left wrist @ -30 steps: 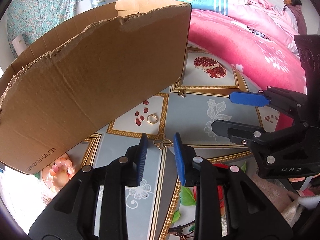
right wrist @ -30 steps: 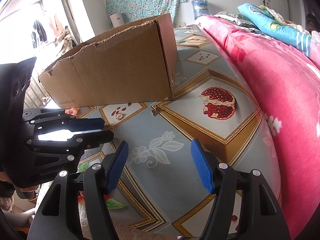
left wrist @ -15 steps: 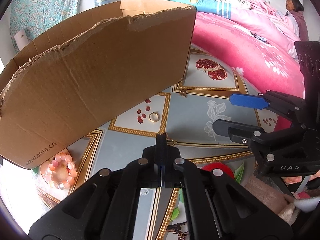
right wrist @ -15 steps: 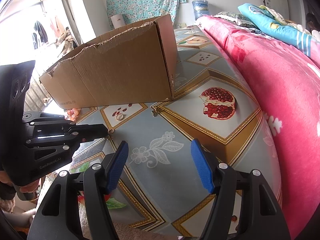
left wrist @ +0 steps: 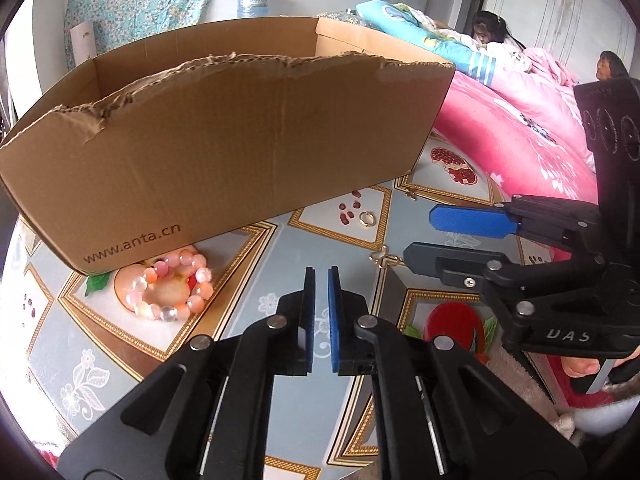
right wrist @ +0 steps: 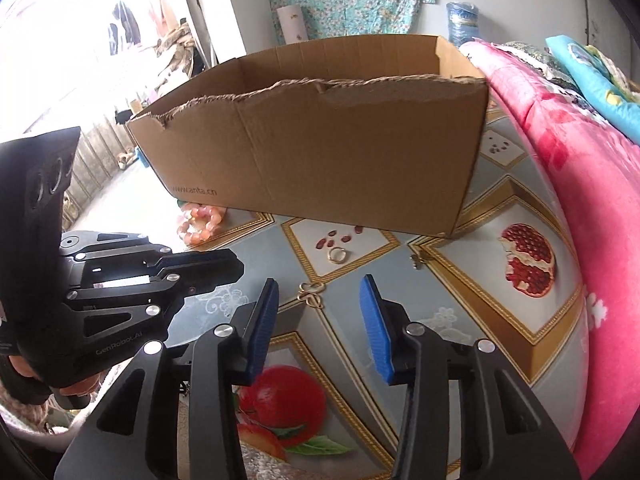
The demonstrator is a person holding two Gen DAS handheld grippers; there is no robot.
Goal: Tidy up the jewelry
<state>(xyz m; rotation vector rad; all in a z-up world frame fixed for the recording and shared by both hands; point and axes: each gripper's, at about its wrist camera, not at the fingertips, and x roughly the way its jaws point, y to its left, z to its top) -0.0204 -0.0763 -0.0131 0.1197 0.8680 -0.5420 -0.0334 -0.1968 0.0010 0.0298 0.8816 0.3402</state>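
The pink bead bracelet (left wrist: 168,288) lies at about nine o'clock on the counter (left wrist: 304,248) with the fruit-picture cloth, touching the front of the big brown cardboard box (left wrist: 224,152). The box is open on top, and I cannot see anything inside it. At about one o'clock from the left claw (left wrist: 321,276) lies a small gold clover-shaped clasp (left wrist: 382,258). Past it, near the box, sits a little gold ring (left wrist: 366,218). A tiny gold piece (right wrist: 418,260) lies farther right, near the box corner.

I think the job is at the picking-up step. No jewelry is in a claw yet. The next move likely needs one claw to come down over the gold clasp, pinch it gently, lift it, and carry it over the box wall. The clasp is thin and flat, so it may slip.

The left claw is almost pressed together, with only a thin gap. It is opening a little and holds nothing. The right claw (right wrist: 320,296) is spread partway and is closing. The gold clasp sits just ahead of it at twelve o'clock. Its blue pads (right wrist: 264,316) touch nothing.
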